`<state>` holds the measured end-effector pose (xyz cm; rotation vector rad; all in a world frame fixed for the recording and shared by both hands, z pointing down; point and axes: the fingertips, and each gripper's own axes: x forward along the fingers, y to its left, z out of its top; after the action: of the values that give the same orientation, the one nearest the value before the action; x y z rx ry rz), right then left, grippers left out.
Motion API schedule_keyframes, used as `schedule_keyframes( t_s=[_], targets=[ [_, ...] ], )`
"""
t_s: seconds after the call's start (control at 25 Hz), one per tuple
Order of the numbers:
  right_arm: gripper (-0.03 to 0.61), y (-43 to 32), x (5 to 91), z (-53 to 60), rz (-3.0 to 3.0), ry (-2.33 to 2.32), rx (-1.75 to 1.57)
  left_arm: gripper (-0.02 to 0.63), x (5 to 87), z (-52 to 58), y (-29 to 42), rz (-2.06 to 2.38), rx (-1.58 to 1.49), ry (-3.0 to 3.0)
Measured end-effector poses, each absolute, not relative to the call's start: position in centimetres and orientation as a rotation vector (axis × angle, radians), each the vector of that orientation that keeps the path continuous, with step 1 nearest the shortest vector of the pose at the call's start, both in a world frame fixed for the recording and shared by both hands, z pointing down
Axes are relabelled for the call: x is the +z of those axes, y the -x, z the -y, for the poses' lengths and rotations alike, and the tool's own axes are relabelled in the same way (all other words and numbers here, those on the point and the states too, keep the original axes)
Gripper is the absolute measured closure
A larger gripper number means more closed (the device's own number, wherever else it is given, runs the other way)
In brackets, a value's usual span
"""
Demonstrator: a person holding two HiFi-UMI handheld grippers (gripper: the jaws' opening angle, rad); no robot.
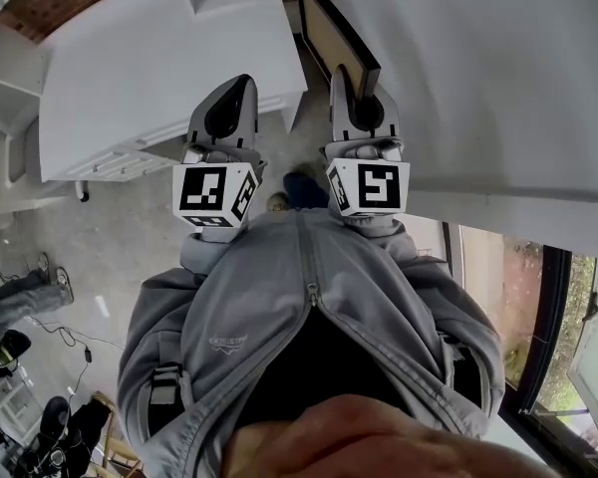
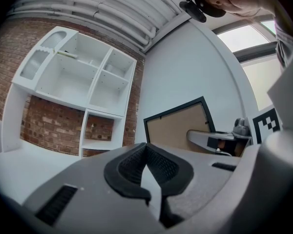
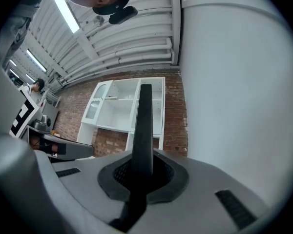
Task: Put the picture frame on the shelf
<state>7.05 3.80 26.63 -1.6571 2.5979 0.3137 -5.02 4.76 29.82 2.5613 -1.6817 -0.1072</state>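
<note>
Held clear of the floor, out ahead of the body and close beside a pale wall (image 1: 478, 58): the picture frame (image 1: 339, 30), black rim around a tan backing board. Pinched by its lower part in the right gripper (image 3: 143, 172), both pads pressed onto its faces. From that gripper's own camera, shows only as a thin dark bar standing upright.

Just to the side, level with it, the left gripper (image 2: 149, 167), jaws closed together on nothing.

On each gripper, a marker cube (image 1: 214, 192) in black-and-white square patterns.

Further ahead and well apart from the frame, against a brick wall (image 2: 53, 126), the white shelf (image 2: 78, 79) with open compartments.

Nearest the head camera, a grey zip jacket (image 1: 309, 297) bearing a small chest emblem (image 1: 227, 343), its print too small to read.
</note>
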Motion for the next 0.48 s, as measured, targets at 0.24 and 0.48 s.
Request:
schedule_keyframes(
  t_s=[0.24,0.48],
  targets=[
    [0.546,-6.3,26.4,-1.8,-2.604,1.635,0.318,0.607,30.0,-3.1,5.9,1.695,-0.116,-2.546],
    [0.546,-5.5,26.2,0.8,-2.611,1.583,0.351,0.606,30.0,-0.6,6.6,1.735,-0.127,-2.535]
  ],
)
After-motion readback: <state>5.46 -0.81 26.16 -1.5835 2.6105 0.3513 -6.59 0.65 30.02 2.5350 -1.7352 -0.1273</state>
